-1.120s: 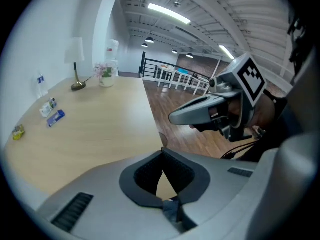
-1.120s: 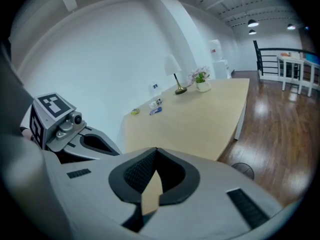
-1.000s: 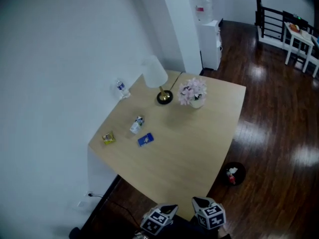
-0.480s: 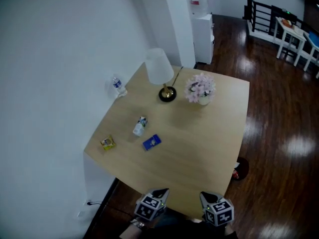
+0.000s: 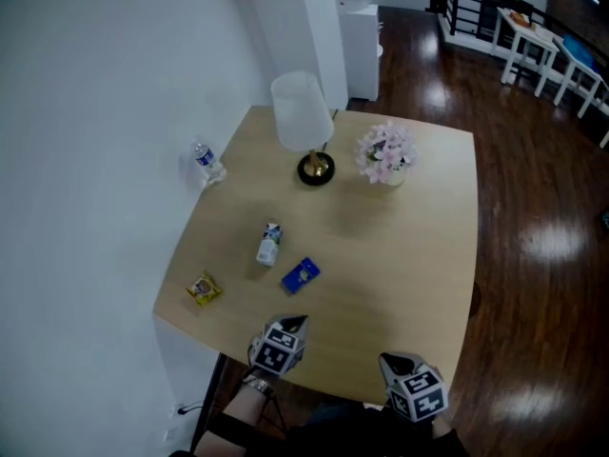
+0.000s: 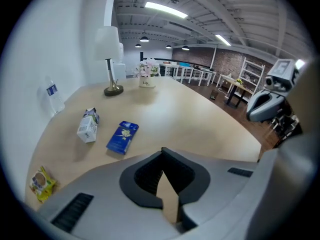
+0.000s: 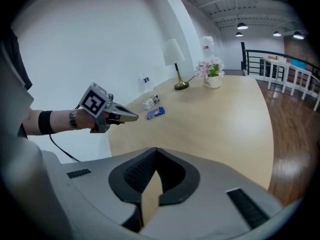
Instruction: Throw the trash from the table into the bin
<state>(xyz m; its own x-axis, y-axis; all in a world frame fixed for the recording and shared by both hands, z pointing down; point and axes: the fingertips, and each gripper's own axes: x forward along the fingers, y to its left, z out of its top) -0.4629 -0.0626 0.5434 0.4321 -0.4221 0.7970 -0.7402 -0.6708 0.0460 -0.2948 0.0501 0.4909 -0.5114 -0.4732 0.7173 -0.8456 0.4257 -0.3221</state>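
Though outside right gripper view, yellow packet [image 5: 204, 288].

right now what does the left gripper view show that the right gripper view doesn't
Only the left gripper view: the yellow crumpled snack wrapper and the right claw. Only the right gripper view: the left claw and the person's wrist wearing a watch. Both: the blue flat packet, small white carton, clear plastic water bottle, white-shaded lamp and pink flowers in a white pot.
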